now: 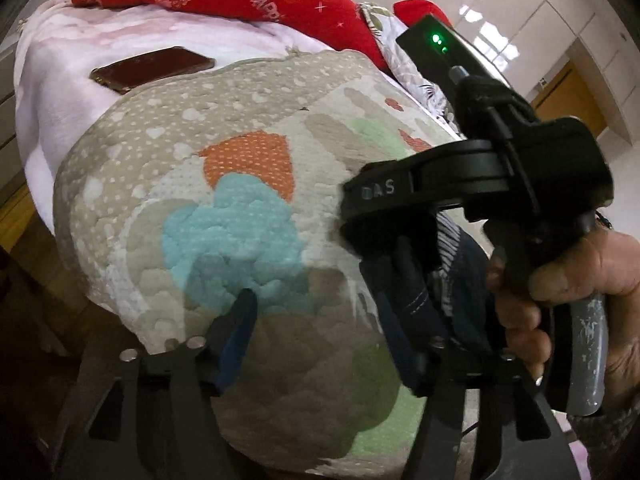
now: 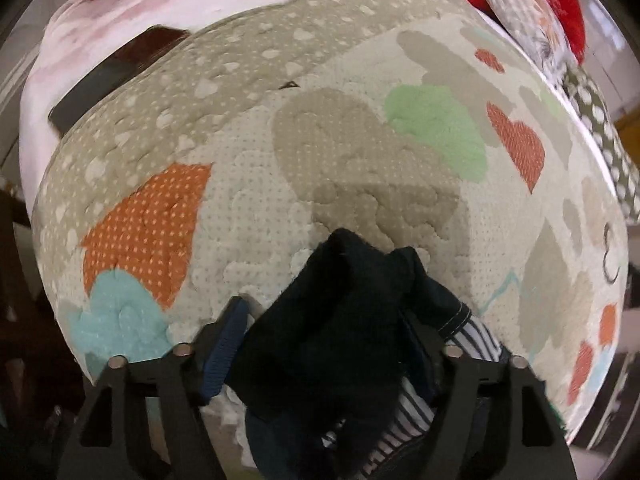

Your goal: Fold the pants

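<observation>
Both sets of jaws tell different stories. On the right gripper (image 2: 320,332) they sit wide apart, with the dark pants (image 2: 332,320) bunched up between them. The cloth fills the gap, but I cannot tell if the fingers are really squeezing it. On the left gripper (image 1: 320,336) the jaws are spread and hold nothing; only the quilt (image 1: 224,152) shows between them.

The pants hang in a lump above the quilt on the bed, and a striped lining (image 2: 416,408) peeks out under them. From the left camera, the right gripper and the hand (image 1: 560,300) that holds it are close by, with the pants just under them.

I think the pants are not spread out yet, so the folding has barely started. If the hold is loose, the lump could slip and drop in a messy pile. The phone (image 1: 152,69) lies well apart on the pink blanket (image 1: 60,92), so it should be safe.
</observation>
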`<state>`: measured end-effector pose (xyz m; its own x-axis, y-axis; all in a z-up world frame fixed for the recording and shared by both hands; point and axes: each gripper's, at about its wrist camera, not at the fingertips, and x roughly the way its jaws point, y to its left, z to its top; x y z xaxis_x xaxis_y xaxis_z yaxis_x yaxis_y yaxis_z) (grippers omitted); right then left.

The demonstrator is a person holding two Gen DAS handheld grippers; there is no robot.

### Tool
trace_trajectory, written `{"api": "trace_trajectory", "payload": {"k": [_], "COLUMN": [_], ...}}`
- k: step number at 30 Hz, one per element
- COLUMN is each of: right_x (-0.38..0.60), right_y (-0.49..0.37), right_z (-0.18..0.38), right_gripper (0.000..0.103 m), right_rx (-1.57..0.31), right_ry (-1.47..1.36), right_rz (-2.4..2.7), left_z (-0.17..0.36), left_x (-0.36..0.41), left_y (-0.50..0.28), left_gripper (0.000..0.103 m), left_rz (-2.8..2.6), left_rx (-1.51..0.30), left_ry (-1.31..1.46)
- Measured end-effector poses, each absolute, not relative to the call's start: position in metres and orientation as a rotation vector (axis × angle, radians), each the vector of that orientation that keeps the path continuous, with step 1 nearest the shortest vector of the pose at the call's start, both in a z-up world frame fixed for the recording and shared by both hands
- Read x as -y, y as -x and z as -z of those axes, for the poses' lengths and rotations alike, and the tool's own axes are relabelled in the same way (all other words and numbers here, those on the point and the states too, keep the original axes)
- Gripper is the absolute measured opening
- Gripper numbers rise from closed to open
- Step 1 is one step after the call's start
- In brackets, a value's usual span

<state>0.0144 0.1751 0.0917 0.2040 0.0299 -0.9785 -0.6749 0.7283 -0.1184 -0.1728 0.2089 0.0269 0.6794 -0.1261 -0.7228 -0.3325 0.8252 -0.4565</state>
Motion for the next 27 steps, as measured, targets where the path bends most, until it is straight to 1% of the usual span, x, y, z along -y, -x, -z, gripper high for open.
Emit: {"api": "trace_trajectory", "payload": {"k": [1,3,4,7,8,9,10,11,12,20,24,27], "right_x": [-0.173,-0.163,-0.157,-0.139,-0.133,-0.127,-0.119,-0.119,-0.112,-0.025,0.028,0.067], "right_y": [-0.013,-0.014,-0.016,-0.019,-0.020,-0.021,-0.020,-0.022,-0.022,-0.003,0.003,0.005], "right_z": [-0.094,-0.102,-0.106,-0.120,-0.125,-0.130,-0.136,-0.140,-0.145,-0.184,-0.187,-0.184], "right_gripper": [0.041,0.031,0.029,0.027,0.027,0.027,0.027,0.027,0.027,0.027,0.027,0.027], "right_rx": [-1.274,-1.267,-1.268,-1.273,-1.275,-1.273,-1.269,-1.266,-1.260,-1.178,-1.128,-1.116], "right_ry": [0.621,0.590,0.561,0.443,0.407,0.372,0.333,0.308,0.273,0.018,-0.086,-0.166], "right_rz": [-0.529,-0.533,-0.543,-0.572,-0.583,-0.593,-0.606,-0.613,-0.624,-0.676,-0.660,-0.645], "left_z": [-0.028,-0.029,-0.031,-0.034,-0.036,-0.037,-0.039,-0.041,-0.044,-0.075,-0.083,-0.086], "left_x": [-0.206,-0.198,-0.192,-0.173,-0.168,-0.163,-0.158,-0.153,-0.147,-0.090,-0.055,-0.043], "left_y": [0.170,0.164,0.160,0.145,0.142,0.138,0.134,0.131,0.128,0.135,0.135,0.133], "left_gripper": [0.067,0.067,0.067,0.067,0.064,0.058,0.037,0.021,0.018,0.018,0.018,0.019], "left_rz": [-0.116,-0.093,-0.084,-0.049,-0.034,-0.017,0.006,0.031,0.049,0.174,0.239,0.273], "left_rx": [-0.826,-0.825,-0.821,-0.813,-0.809,-0.808,-0.813,-0.824,-0.834,-0.817,-0.824,-0.834], "left_ry": [0.600,0.584,0.564,0.490,0.477,0.467,0.461,0.453,0.443,0.359,0.290,0.288]}}
